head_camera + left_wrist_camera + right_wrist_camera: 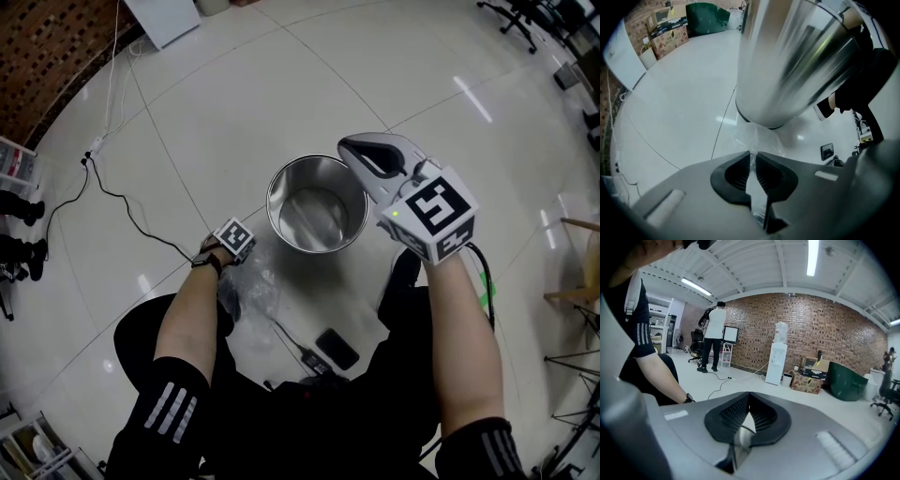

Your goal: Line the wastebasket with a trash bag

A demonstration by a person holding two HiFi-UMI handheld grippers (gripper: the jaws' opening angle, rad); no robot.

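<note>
A shiny metal wastebasket [317,203] stands open and unlined on the pale floor; in the left gripper view it towers as a steel wall [797,61]. A crumpled clear trash bag [255,292] lies on the floor at its lower left. My left gripper [753,155] points steeply down beside the basket, shut on a fold of the clear bag [754,138]; in the head view only its marker cube [234,238] shows. My right gripper [352,148] hovers over the basket's right rim, shut with nothing between its pads [740,411].
A black phone-like device [337,349] and a cable lie on the floor near my legs. A black cord [122,201] runs off to the left. Office chairs [525,19] stand far right. A person [714,333], a water dispenser [778,357] and a green bin [846,376] line the brick wall.
</note>
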